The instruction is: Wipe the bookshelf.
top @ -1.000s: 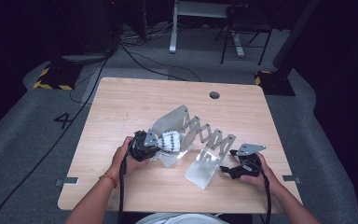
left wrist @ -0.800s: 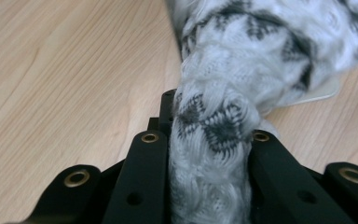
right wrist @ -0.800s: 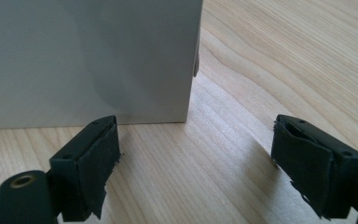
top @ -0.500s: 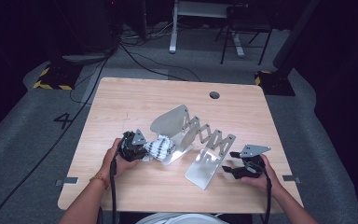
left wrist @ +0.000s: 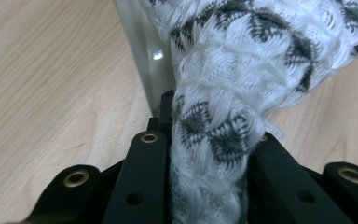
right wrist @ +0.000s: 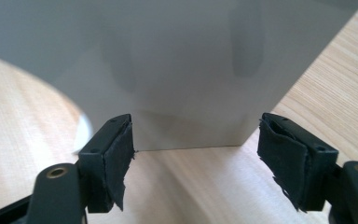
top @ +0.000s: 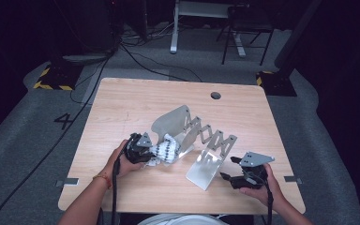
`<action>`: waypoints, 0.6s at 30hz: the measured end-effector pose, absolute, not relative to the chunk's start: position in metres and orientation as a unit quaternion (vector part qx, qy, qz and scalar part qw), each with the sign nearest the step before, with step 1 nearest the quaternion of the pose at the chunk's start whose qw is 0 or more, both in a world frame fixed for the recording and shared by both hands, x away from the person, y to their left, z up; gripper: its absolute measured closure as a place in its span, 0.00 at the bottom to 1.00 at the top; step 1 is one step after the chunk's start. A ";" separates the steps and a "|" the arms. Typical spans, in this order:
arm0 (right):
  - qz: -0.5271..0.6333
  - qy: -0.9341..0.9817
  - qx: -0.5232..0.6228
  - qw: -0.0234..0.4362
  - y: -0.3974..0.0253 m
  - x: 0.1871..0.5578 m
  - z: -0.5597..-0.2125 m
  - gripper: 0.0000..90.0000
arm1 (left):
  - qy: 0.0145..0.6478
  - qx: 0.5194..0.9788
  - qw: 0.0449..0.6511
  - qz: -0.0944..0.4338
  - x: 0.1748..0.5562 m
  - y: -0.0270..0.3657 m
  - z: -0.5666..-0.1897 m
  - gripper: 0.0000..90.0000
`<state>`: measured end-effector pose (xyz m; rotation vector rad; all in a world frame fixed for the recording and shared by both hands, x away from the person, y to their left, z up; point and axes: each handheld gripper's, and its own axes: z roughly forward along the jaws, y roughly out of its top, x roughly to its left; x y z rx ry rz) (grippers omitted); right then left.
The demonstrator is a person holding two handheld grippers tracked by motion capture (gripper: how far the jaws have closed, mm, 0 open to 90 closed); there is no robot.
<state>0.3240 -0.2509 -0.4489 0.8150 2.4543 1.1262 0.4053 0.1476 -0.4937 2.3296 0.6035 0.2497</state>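
A white cloth with a dark grey diamond pattern (top: 165, 150) lies bunched against the left end plate of a folding metal rack (top: 205, 133). My left gripper (top: 150, 151) is shut on the cloth (left wrist: 223, 70), which is pinched between my left gripper's (left wrist: 209, 135) black jaws, with the plate edge (left wrist: 137, 60) just behind. My right gripper (top: 228, 168) is open beside the rack's right end plate (top: 205, 169). In the right gripper view that plate (right wrist: 191, 70) stands close ahead of my right gripper (right wrist: 196, 156), with nothing between the padded fingers (right wrist: 121, 149).
The wooden table (top: 122, 108) has a round cable hole (top: 215, 95) near its far edge. Bare wood lies to the left, behind the rack and along the near edge. Cables and chair legs are on the grey floor beyond.
My left gripper pulled the cloth to the left, then came back slightly right, still clamped on it. My right gripper drifted a little toward the near edge and stayed open.
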 end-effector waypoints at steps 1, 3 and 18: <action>0.399 0.856 0.291 0.156 -0.249 0.320 -0.448 0.30 | 0.233 0.900 0.357 0.094 0.405 0.147 -0.494 0.87; 0.412 0.849 0.292 0.154 -0.240 0.311 -0.447 0.30 | 0.232 0.899 0.360 0.088 0.403 0.145 -0.495 0.87; 0.422 0.808 0.360 0.199 -0.213 0.298 -0.460 0.25 | 0.232 0.900 0.358 0.089 0.395 0.141 -0.494 0.86</action>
